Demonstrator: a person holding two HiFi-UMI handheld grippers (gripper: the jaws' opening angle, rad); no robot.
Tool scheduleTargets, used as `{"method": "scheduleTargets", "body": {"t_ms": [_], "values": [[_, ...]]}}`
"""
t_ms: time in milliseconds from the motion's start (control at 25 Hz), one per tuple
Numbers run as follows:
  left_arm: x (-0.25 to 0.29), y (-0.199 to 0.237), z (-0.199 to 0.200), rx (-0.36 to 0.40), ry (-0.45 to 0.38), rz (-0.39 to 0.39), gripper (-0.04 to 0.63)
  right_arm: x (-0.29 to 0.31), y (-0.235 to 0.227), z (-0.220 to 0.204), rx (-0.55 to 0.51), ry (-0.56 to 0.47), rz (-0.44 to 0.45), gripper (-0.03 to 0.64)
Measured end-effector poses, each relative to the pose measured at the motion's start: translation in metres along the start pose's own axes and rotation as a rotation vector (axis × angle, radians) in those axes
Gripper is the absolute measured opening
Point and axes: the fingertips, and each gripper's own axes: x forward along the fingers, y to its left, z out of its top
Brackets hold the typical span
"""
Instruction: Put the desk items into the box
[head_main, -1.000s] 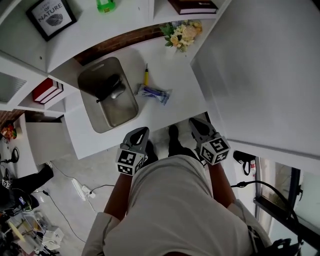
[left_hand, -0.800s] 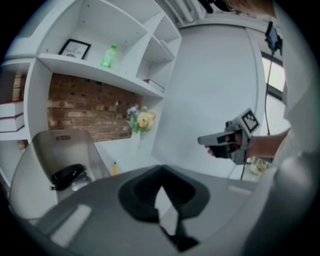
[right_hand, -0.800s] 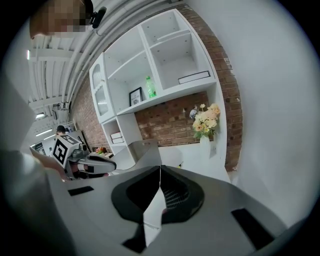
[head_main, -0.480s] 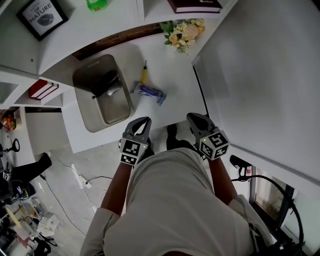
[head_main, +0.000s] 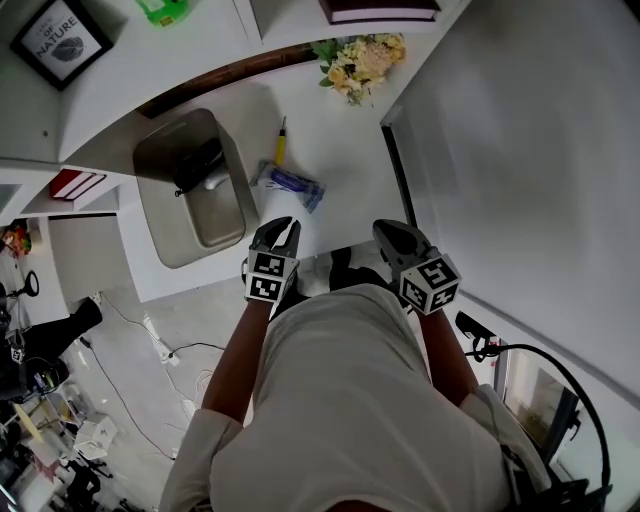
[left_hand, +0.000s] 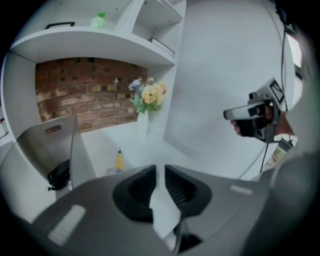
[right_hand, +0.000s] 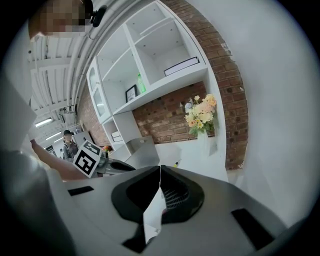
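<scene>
blue packet (head_main: 288, 183) lies ahead of left gripper (head_main: 285, 224), its empty jaws opening.

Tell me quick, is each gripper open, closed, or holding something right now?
Left gripper: jaws opening, a narrow gap, nothing between them.
Right gripper: closed, holding nothing.

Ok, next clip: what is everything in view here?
box: one, grey, left of desk
dark item: one, black, inside box
pen: one, yellow, desk, right of box
packet: one, blue, desk, beside pen
flowers: one bunch, yellow-white, back of desk
framed picture: one, black frame, shelf
bottle: one, green, shelf
book: one, dark red, shelf
red books: count unclear, low left shelf
desk: one, white
left gripper: grey, jaws opening, empty
right gripper: grey, jaws shut, empty
</scene>
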Motion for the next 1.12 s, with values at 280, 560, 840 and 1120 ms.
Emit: {"method": "scheduleTargets", "body": {"t_ms": [280,560,840,1120], "values": [[0.049,0.022,-0.028,-0.168,0.077,0.118,0.077,0.008,-0.019,-0.004,-0.020,0.043,0.055,0.003],[0.087,0.045,-0.054,-0.326,0.153,0.183,0.146,0.015,-0.031,-0.012,-0.042,0.101,0.105,0.003],[0.127,0.064,-0.065,-0.444,0.180,0.226,0.191,0.020,-0.048,-0.015,-0.065,0.157,0.119,0.002],[0.154,0.084,-0.078,-0.677,0.151,0.285,0.229,0.024,-0.066,-0.008,-0.088,0.181,0.114,0.003]]}}
